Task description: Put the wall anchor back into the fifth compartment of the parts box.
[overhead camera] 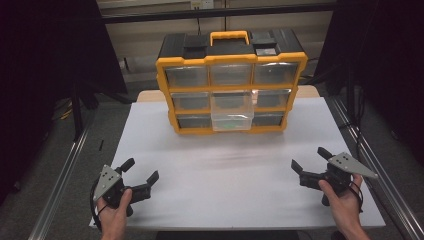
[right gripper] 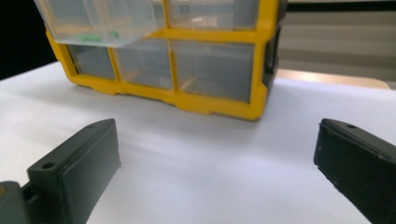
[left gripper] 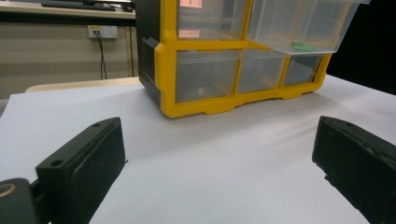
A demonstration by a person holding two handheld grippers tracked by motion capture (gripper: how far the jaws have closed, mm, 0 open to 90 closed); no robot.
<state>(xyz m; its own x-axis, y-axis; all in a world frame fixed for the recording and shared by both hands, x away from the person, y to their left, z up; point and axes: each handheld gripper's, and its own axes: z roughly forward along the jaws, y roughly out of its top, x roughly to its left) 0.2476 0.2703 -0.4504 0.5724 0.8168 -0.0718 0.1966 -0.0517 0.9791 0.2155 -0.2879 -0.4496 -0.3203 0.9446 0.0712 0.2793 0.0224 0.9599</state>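
White table [overhead camera: 235, 170] bears a far yellow organizer [overhead camera: 231, 82]; near corners, left gripper [overhead camera: 141, 172] and right gripper [overhead camera: 310, 161] rest hand-held, released, angled inward.

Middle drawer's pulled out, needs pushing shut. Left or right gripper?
Roughly even, slight lean right. The open drawer sits center in the yellow organizer; left gripper and right gripper both hover open, near table corners.

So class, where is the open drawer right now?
In the high view, the open drawer juts from the organiser's middle column, centre row, at the table's far side.
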